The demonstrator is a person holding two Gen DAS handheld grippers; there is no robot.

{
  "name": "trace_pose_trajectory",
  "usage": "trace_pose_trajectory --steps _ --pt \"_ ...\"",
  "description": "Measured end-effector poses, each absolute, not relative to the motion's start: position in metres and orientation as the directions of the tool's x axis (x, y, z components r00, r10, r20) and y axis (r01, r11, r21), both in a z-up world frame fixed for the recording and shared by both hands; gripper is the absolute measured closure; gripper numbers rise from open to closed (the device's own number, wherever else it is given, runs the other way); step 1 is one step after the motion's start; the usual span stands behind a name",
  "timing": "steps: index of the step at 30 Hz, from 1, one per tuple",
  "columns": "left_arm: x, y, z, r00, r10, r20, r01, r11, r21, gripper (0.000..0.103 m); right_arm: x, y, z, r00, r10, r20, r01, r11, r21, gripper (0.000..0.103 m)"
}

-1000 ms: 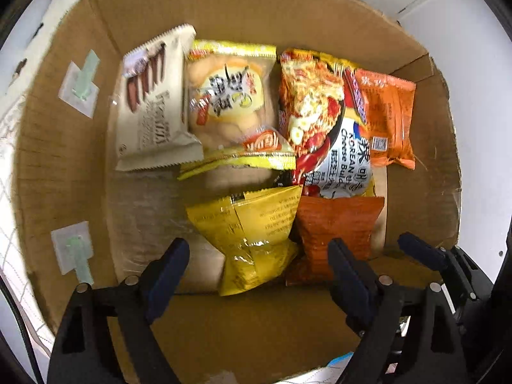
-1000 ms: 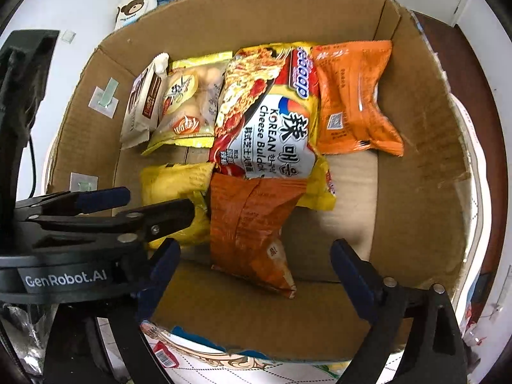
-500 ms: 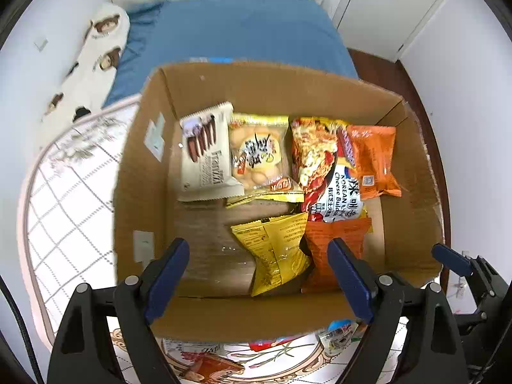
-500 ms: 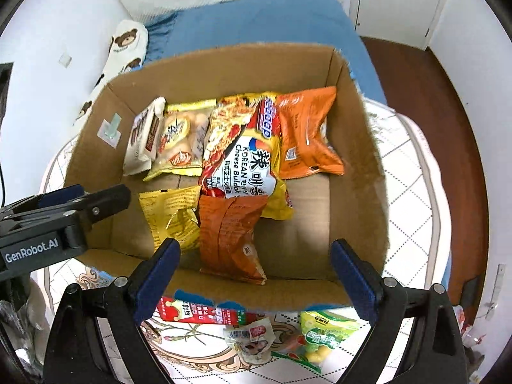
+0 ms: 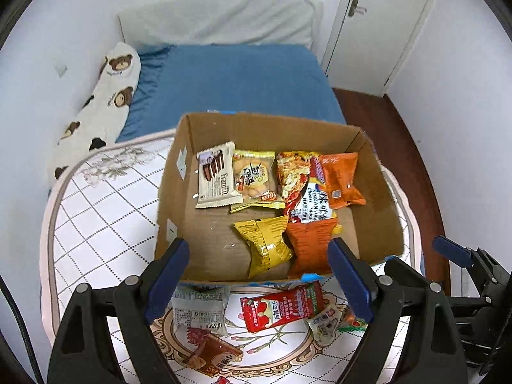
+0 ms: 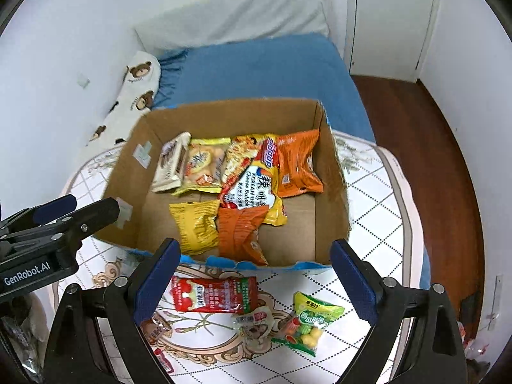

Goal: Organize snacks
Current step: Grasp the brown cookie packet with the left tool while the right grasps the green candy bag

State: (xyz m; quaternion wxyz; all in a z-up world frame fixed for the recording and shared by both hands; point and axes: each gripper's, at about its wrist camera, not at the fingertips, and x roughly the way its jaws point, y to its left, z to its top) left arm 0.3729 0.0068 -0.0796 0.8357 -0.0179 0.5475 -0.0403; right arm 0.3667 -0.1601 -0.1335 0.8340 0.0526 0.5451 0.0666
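1. Left wrist view: the left gripper (image 5: 257, 275) hangs above the cardboard box's (image 5: 380, 224) near wall, jaws spread wide — nothing between them.
2. Right wrist view: the right gripper (image 6: 256, 275) is likewise spread and empty, over the same near wall.
3. Inside the box lie several snacks — a white wafer pack (image 5: 216, 177) at the far left, a yellow bag (image 5: 264, 246) and an orange bag (image 5: 312, 243) near the front.
4. Outside, on the patterned quilt (image 6: 368, 211) just beside the near wall, lie a red packet (image 6: 214, 294) and a green candy bag (image 6: 308, 323).
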Motion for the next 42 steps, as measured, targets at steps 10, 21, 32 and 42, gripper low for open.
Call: trace_pose_trajectory --steps 10,21,32,42 --pt "0.334 0.011 -0.041 0.460 -0.123 -0.880 0.049 0.992 -0.112 0.015 0.325 -0.158 -0.095 0.450 0.214 -0.867 -0.070 0.976 0.205 0.006" --pt "0.271 0.045 -0.131 0.289 0.020 -0.957 -0.017 1.000 0.015 0.015 0.282 -0.166 -0.183 0.253 0.250 -0.934 -0.008 0.966 0.257 0.040" --pt "0.246 0.054 -0.246 0.078 0.112 -0.991 0.092 0.989 0.119 0.015 0.266 -0.209 -0.268 0.118 0.250 -0.961 0.160 0.950 0.267 0.038" --pt "0.265 0.021 -0.301 0.006 0.174 -0.985 0.297 0.940 0.168 0.032 0.299 -0.228 -0.295 0.074 0.227 -0.971 0.232 0.943 0.239 0.034"
